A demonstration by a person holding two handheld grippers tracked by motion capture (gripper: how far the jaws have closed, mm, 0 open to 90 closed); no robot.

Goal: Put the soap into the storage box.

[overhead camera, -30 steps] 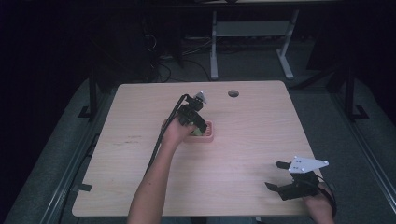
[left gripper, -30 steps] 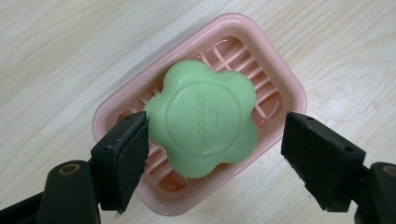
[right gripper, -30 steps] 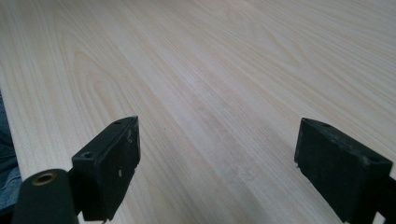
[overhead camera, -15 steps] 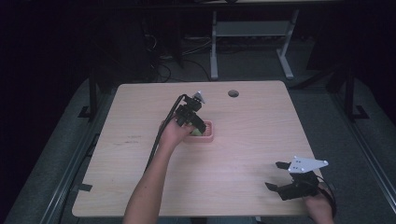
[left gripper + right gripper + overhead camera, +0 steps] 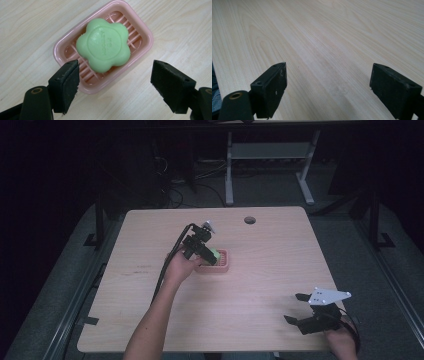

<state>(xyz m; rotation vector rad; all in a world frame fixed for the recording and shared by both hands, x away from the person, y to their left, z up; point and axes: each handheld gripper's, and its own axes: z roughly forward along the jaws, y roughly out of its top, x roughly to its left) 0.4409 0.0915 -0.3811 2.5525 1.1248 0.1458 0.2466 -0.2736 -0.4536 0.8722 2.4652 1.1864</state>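
We've got the green flower-shaped soap (image 5: 103, 44) sitting in the pink soap dish (image 5: 63, 45) mid-tabletop (image 5: 260, 270). Left claw (image 5: 115, 86) hovers spread wide above it, right claw (image 5: 335, 91) also spread, idle. Soap's probably slick and firm, so we'd pinch across opposite notches.

Right gripper (image 5: 327, 85) sits low over the pale wooden table (image 5: 324, 37), jaws spread wide with only bare wood grain between them. Both black pads (image 5: 278, 82) are clear of the surface ahead. A sliver of blue-grey cloth (image 5: 214, 100) lies left of the left jaw.
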